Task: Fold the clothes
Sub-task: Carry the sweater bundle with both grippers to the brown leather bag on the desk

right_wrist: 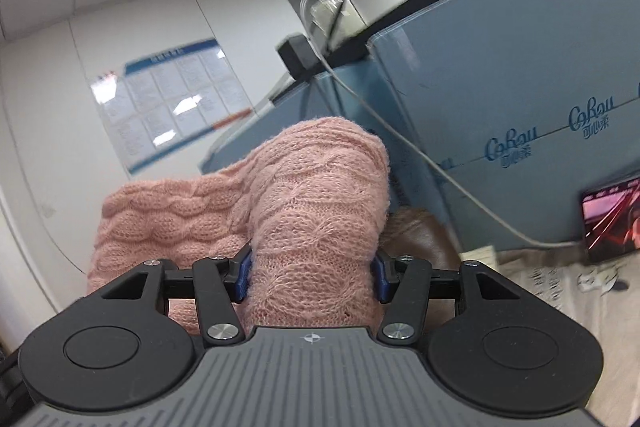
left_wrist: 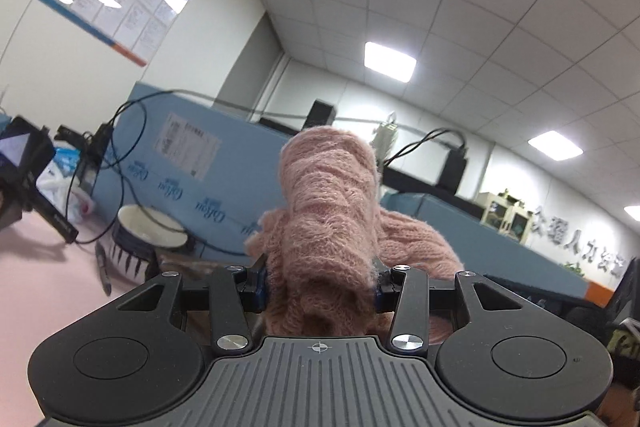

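Knitwear, a pink cable-knit sweater [left_wrist: 328,211], hangs bunched above the desk [left_wrist: 36,267], pinched by left tongs [left_wrist: 320,285] and right tongs [right_wrist: 312,277]; soft, light and stretchy, best held by edges or shoulders.

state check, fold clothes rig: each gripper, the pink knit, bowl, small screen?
left gripper: shut on pink knit sweater, bunched, lifted.
right gripper: shut on the same sweater.
bowl: upright on the pink table.
small screen: lit.
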A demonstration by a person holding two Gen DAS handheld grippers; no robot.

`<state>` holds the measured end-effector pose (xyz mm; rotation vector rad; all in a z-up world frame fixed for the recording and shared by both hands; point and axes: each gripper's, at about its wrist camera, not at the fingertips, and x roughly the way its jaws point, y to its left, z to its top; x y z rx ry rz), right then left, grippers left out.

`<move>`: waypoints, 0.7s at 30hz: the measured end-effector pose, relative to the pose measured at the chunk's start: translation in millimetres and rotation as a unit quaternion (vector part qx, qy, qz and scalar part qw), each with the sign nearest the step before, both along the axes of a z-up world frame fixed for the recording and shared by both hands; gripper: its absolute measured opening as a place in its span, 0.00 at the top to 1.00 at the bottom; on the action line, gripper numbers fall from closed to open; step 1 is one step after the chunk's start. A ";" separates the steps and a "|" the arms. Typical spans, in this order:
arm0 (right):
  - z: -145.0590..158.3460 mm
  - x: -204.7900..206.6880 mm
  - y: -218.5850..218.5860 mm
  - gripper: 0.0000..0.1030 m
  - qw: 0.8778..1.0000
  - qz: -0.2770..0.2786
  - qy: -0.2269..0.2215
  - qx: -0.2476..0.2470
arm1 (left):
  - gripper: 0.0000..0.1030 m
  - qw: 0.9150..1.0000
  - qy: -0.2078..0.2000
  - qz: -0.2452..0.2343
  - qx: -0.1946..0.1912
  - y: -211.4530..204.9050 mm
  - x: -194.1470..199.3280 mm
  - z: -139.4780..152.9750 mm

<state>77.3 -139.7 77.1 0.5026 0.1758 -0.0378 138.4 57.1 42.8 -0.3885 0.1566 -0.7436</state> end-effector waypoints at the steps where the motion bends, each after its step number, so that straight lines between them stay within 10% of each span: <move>1: -3.9 6.7 -2.9 0.51 1.000 -0.002 0.010 -0.005 | 0.58 1.000 0.010 0.005 0.004 -3.1 5.2 -7.1; 9: -40.1 48.9 -19.4 0.47 0.999 -0.005 0.046 -0.026 | 0.13 0.996 0.060 0.065 -0.017 6.2 28.6 -37.0; 21: -56.9 68.7 -27.0 0.33 0.997 0.003 0.075 -0.027 | 0.00 0.981 0.101 0.148 0.072 -4.0 56.0 -54.1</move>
